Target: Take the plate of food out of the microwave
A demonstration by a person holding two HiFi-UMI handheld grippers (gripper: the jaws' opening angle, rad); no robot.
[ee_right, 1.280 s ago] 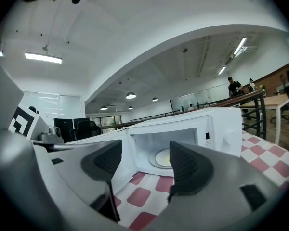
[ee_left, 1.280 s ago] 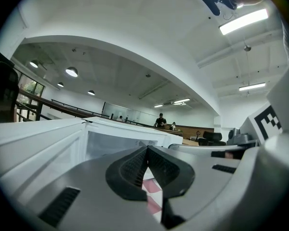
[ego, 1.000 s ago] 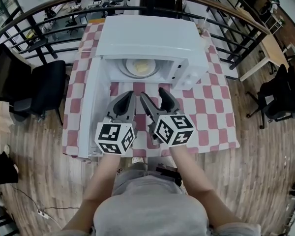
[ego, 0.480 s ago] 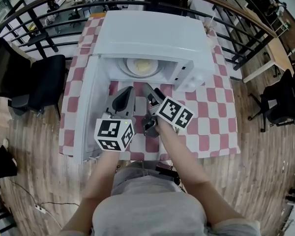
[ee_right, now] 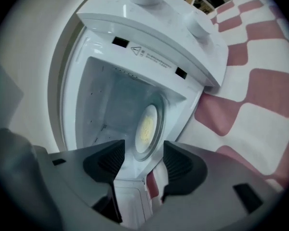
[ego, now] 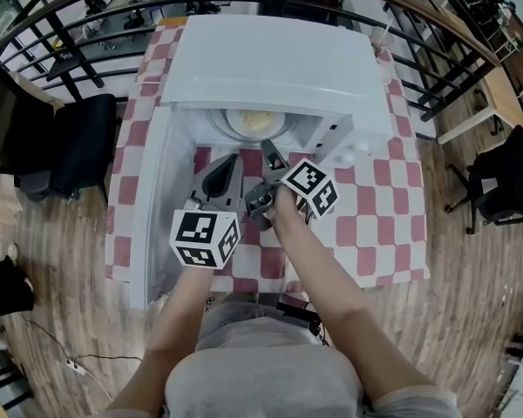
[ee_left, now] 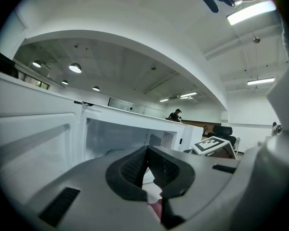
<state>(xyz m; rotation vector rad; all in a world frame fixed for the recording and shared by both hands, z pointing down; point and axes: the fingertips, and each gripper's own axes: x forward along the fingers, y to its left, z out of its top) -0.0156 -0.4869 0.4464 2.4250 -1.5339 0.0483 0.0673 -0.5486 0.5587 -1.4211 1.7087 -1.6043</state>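
The white microwave (ego: 270,59) stands on the checked table with its door (ego: 148,207) swung open to the left. Inside, a plate of yellow food (ego: 255,122) rests on the glass turntable. My left gripper (ego: 229,164) is shut and empty, just in front of the opening; its pads meet in the left gripper view (ee_left: 147,163). My right gripper (ego: 268,168) is rolled on its side beside it. Its jaws have just been closing a little and still stand open with nothing between them (ee_right: 138,160). The plate (ee_right: 147,127) shows beyond them, inside the cavity.
A red-and-white checked cloth (ego: 375,207) covers the table to the microwave's right. The control panel with two knobs (ee_right: 197,25) flanks the cavity. A black chair (ego: 78,146) stands left of the table, and a dark railing (ego: 436,85) runs behind it.
My right gripper has rolled onto its side, dropped lower and moved toward the microwave opening. The left gripper has edged forward and down. The plate has not moved.
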